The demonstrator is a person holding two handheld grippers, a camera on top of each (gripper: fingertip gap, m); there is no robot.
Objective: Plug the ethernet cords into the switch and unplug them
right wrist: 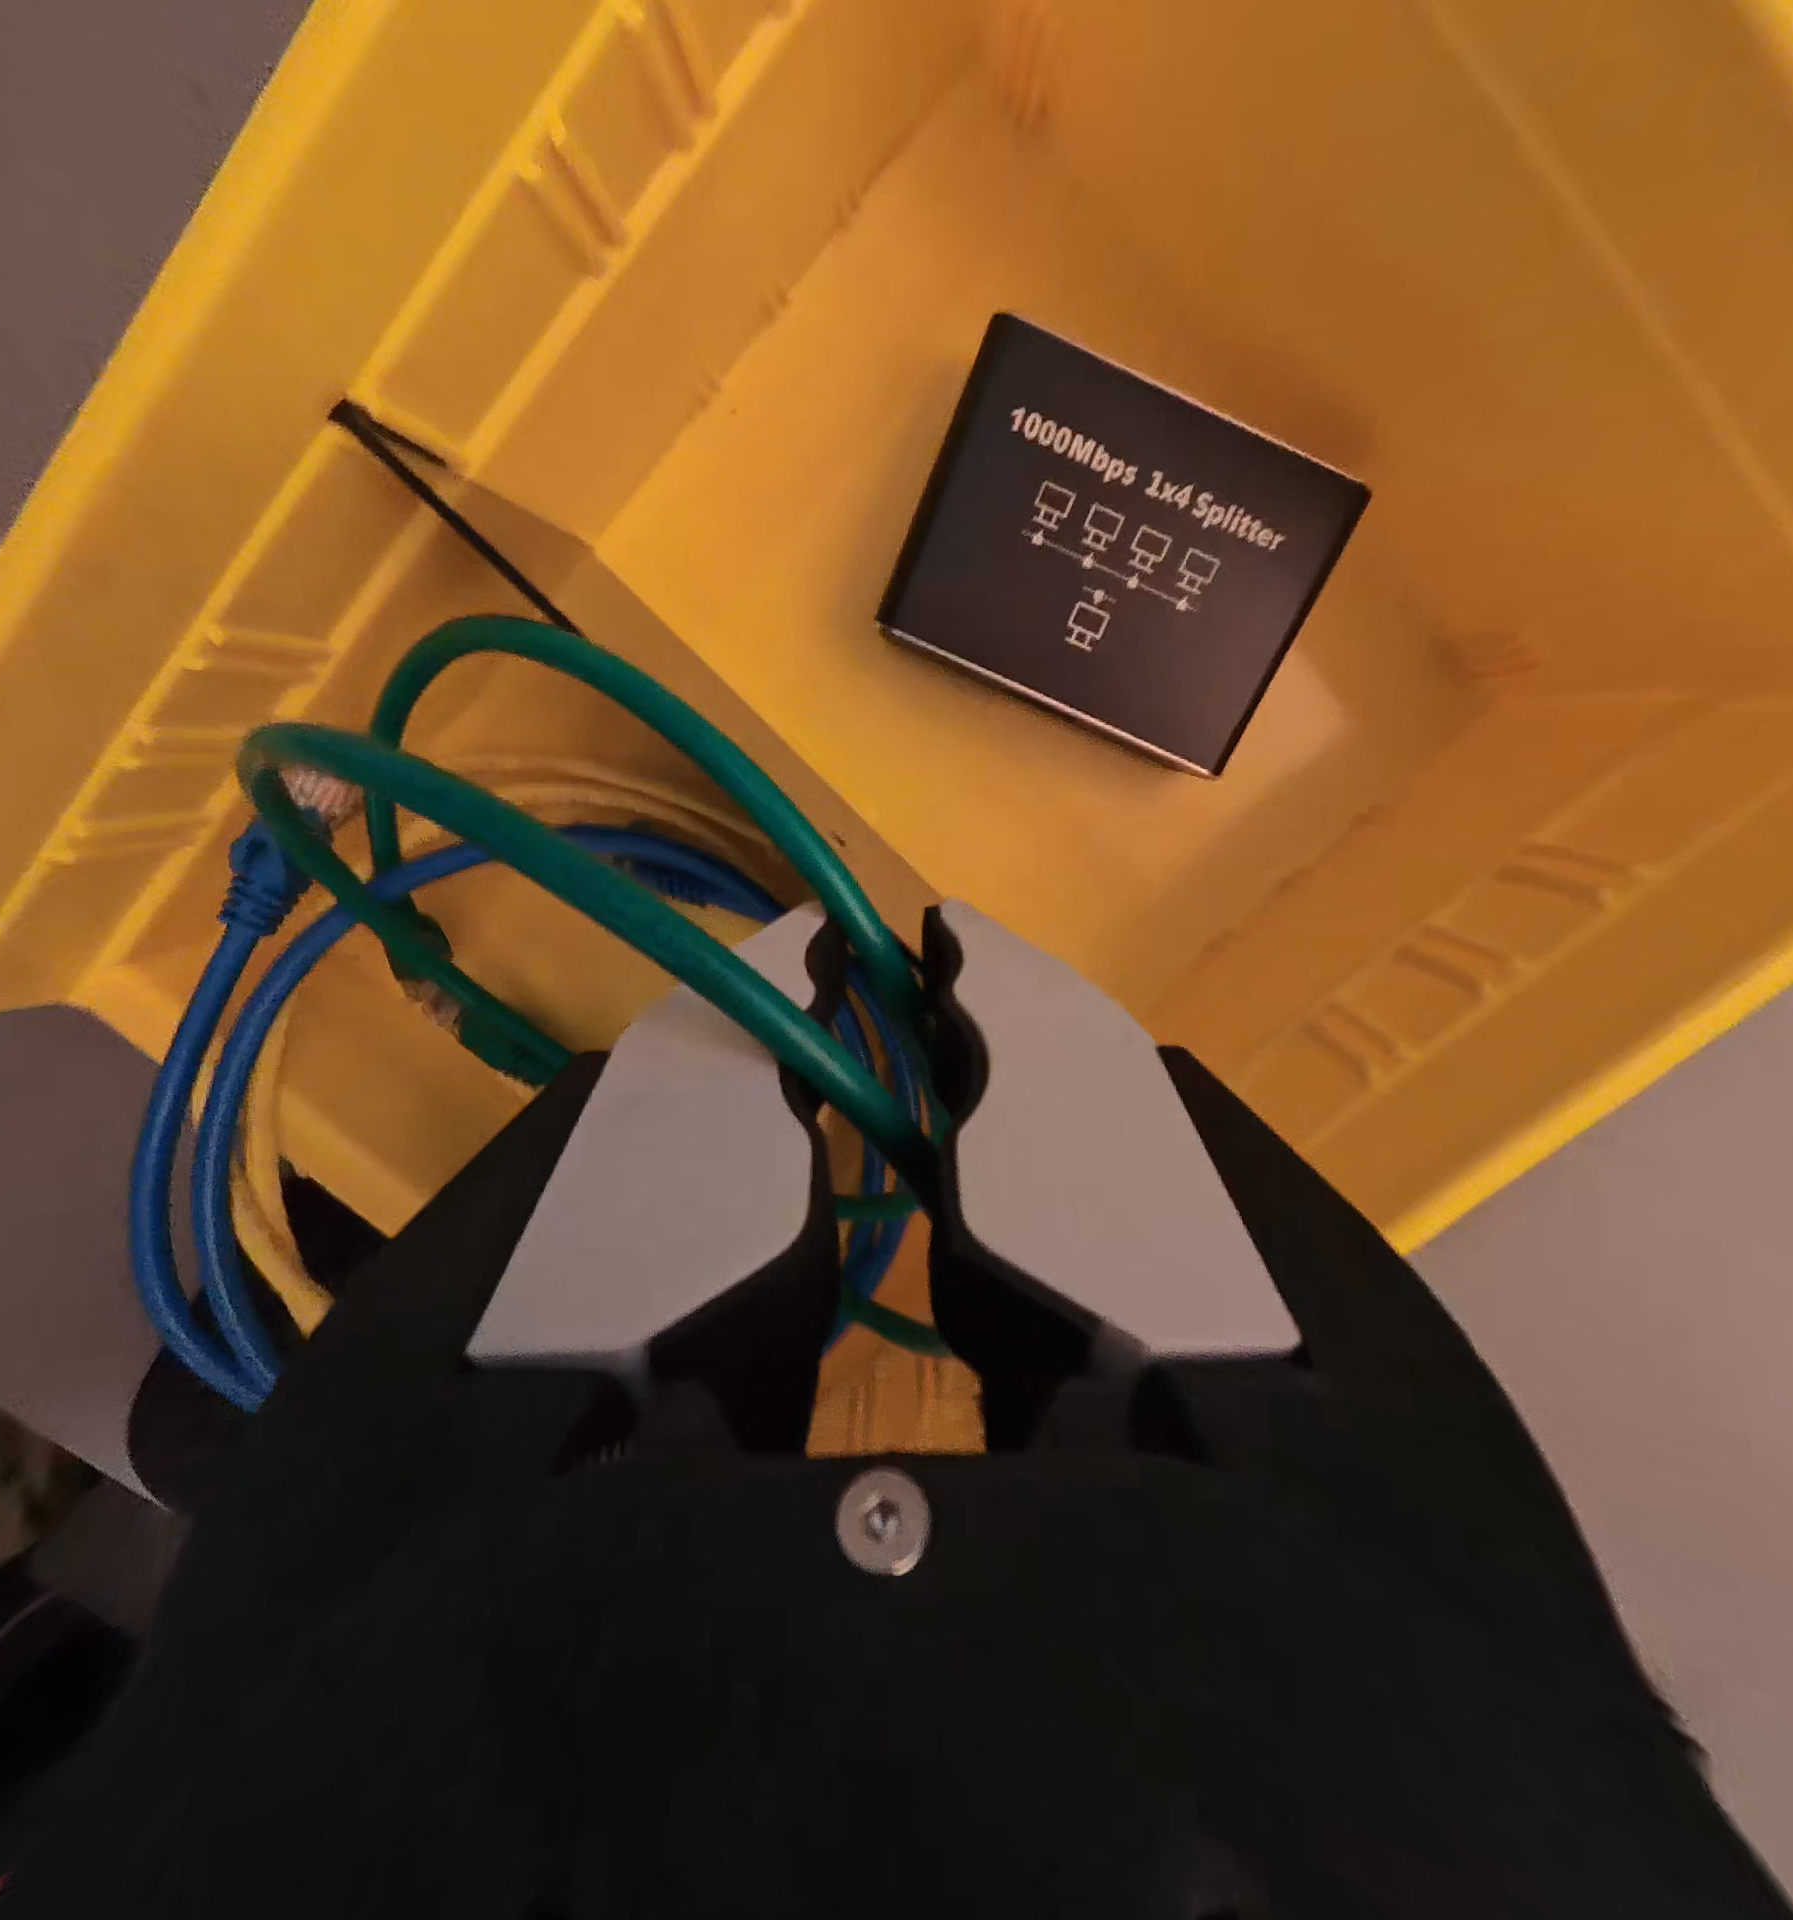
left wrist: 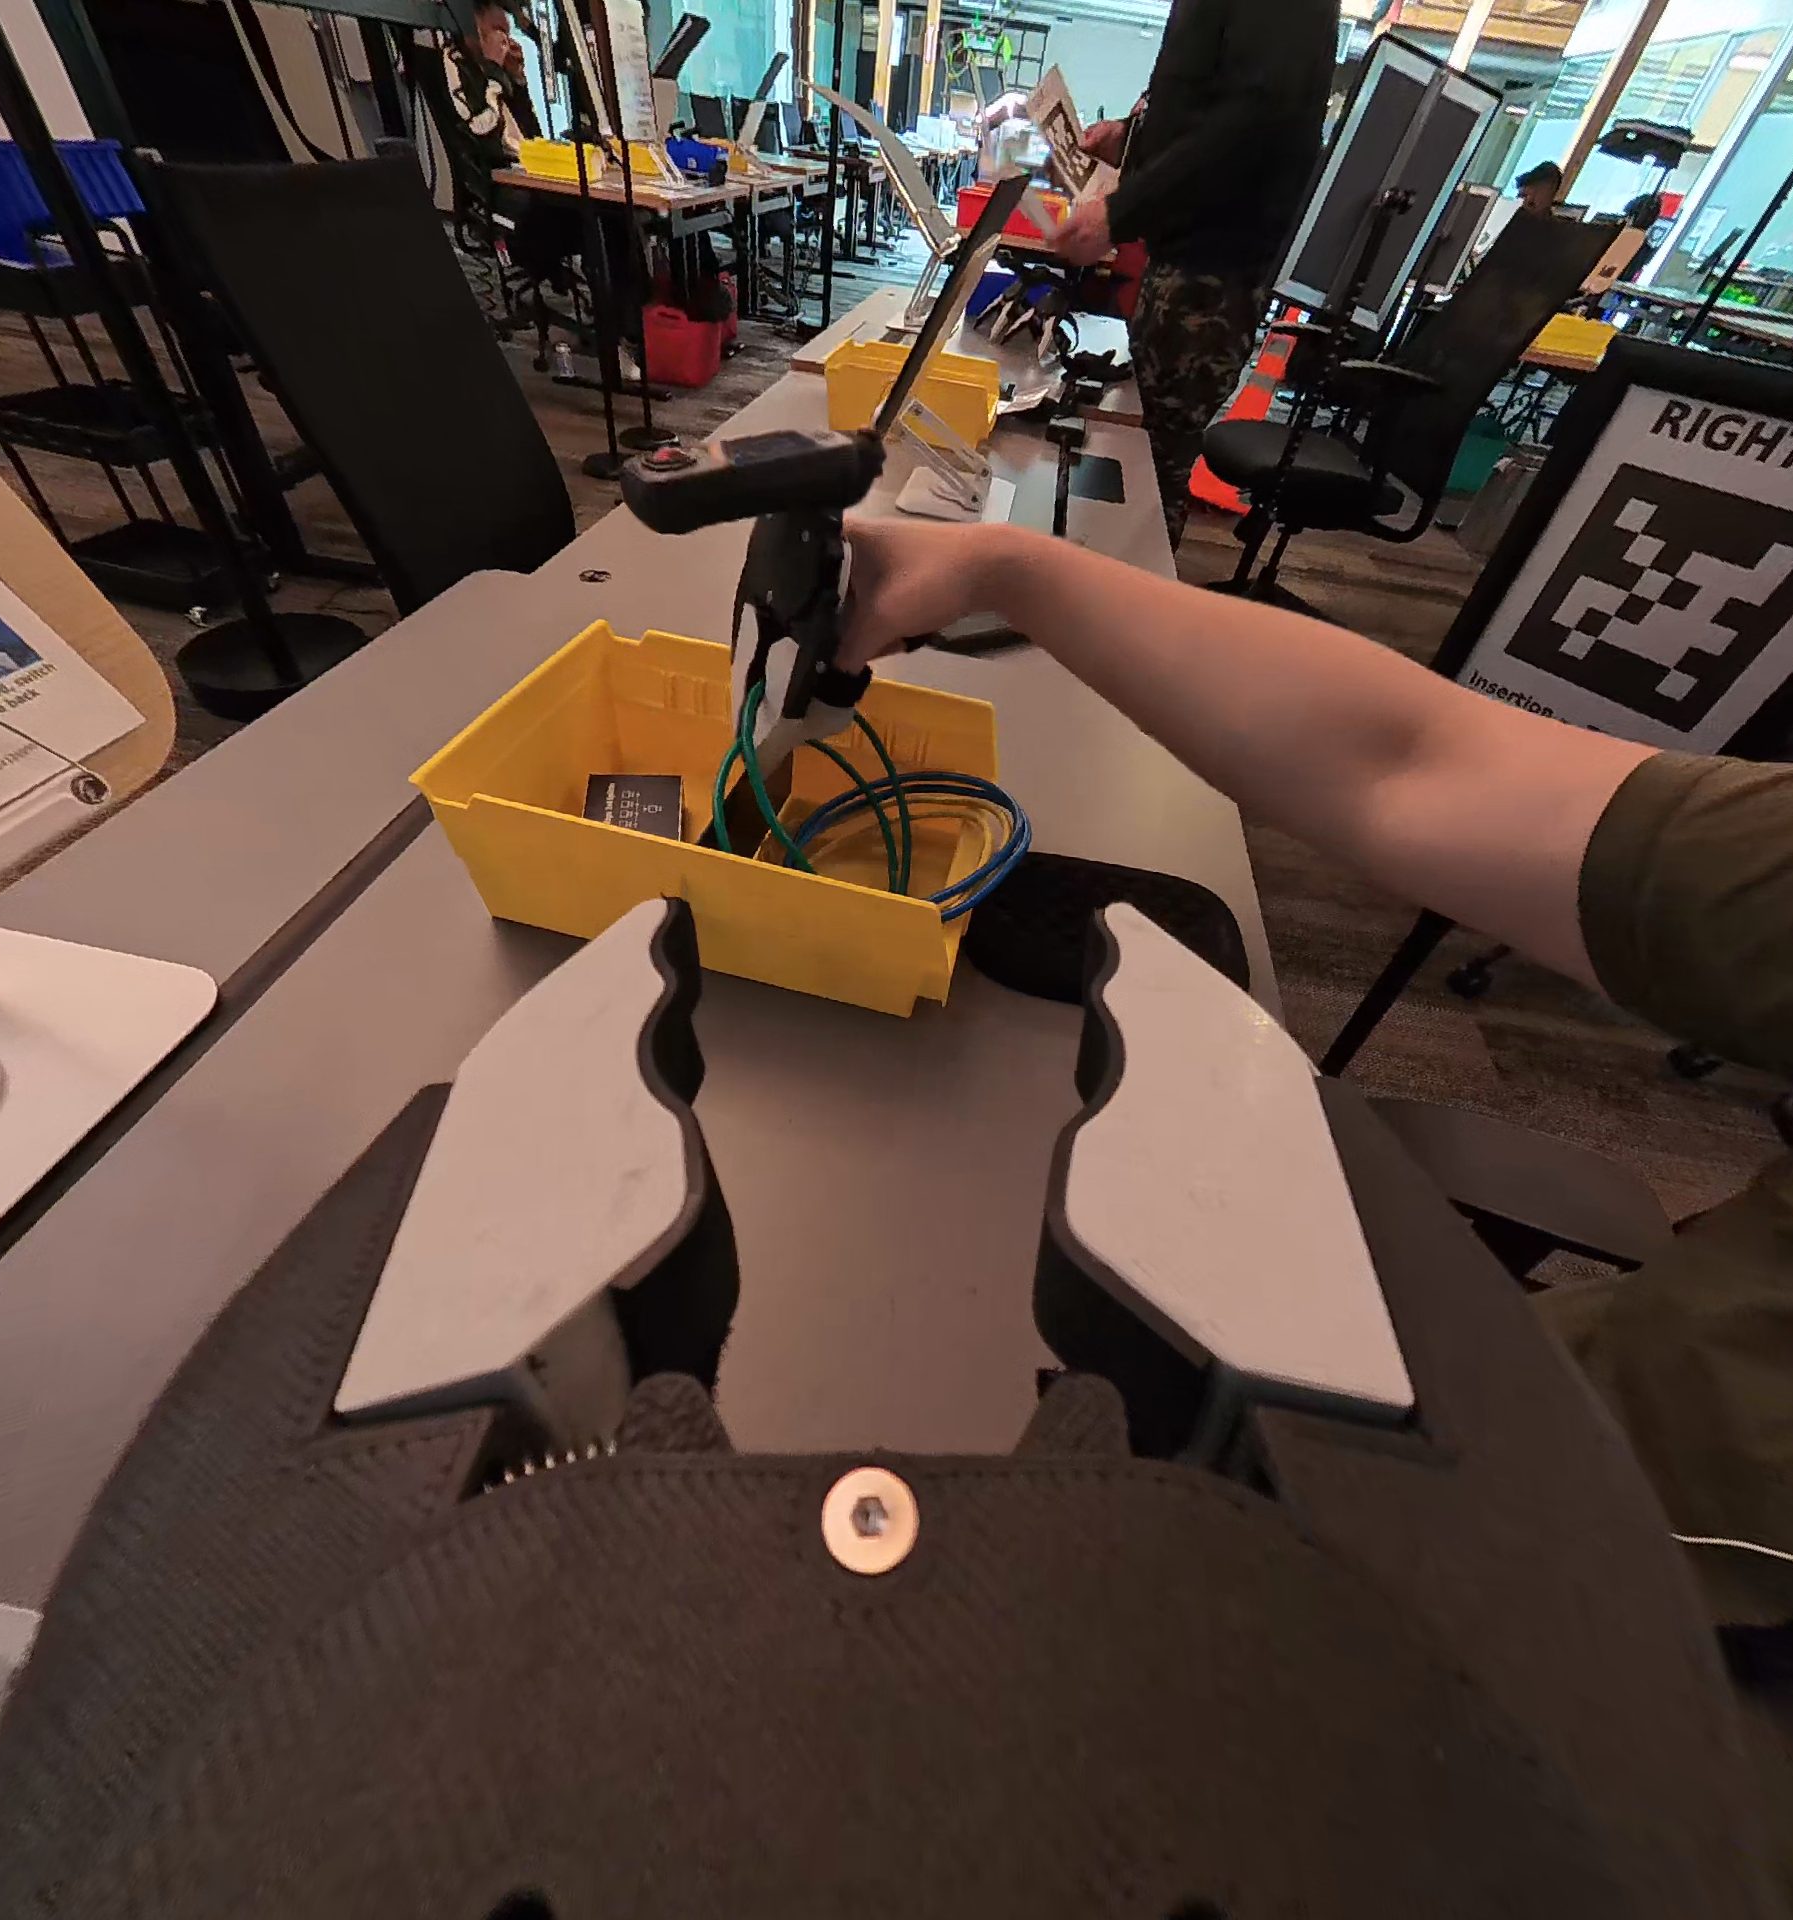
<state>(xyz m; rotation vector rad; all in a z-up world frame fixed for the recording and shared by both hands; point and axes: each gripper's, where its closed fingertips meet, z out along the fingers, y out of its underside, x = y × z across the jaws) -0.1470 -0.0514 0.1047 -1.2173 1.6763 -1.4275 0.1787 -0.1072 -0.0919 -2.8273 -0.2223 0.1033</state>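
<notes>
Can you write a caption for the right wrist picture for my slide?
Right gripper pinches a green cable inside the yellow bin, near the black switch.

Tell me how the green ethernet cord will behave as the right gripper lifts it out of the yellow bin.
The green ethernet cord is looped, so it will likely dangle floppily. It crosses the blue cord, so it may drag that along. The right gripper pinches only thin cable, so it could slip.

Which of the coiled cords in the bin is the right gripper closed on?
The green cord: right gripper pinches its loop; blue cord lies loose beneath.
</notes>
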